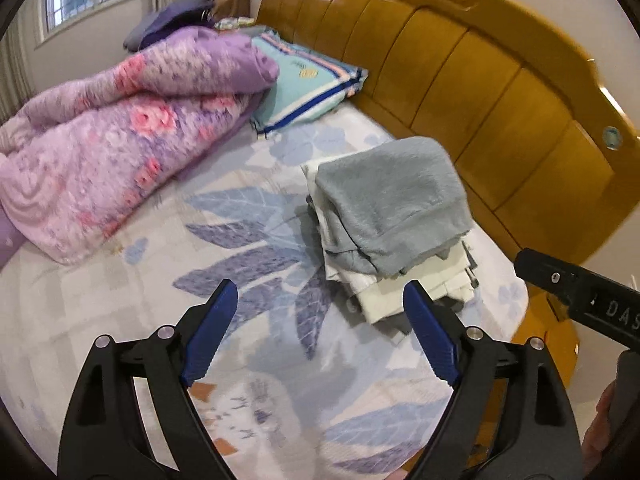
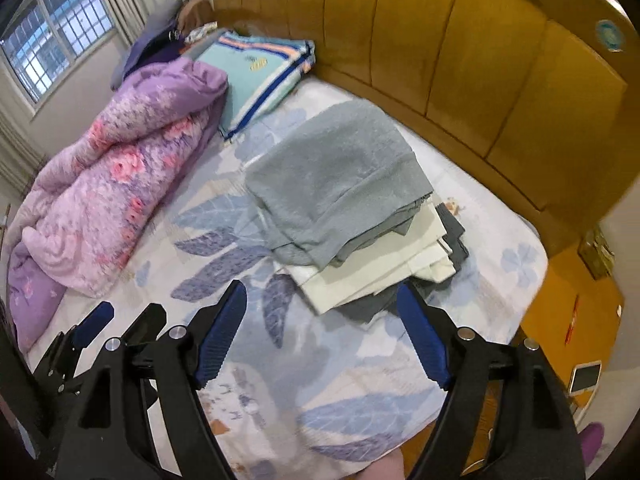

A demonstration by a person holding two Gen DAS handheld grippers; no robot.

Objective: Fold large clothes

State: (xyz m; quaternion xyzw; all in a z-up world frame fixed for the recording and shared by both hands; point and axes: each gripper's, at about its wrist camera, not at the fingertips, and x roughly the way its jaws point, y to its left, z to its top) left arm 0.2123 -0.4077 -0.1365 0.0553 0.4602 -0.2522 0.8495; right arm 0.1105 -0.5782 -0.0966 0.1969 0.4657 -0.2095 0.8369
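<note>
On the bed [image 2: 360, 380] sits a neat pile of folded clothes [image 2: 352, 208], grey one on top. Both the left gripper [image 1: 320, 332] and right gripper [image 2: 322, 332] are spread wide, holding nothing. The folding looks about done.

A home bedroom: wooden headboard [image 2: 460, 60], floral bedsheet [image 1: 280, 360], rumpled quilt [image 1: 120, 128], barred window [image 2: 52, 36].

I see a stack of folded clothes [image 2: 360, 240] lying on the bed [image 2: 320, 380], near the wooden headboard [image 2: 480, 80]. On top sits a grey fleecy garment [image 2: 340, 176], folded, its edges drooping over the layers below. Under it lie cream-white folded pieces [image 2: 372, 272], and dark grey fabric [image 2: 452, 236] shows at the bottom, sticking out along the near and right edges.
</note>
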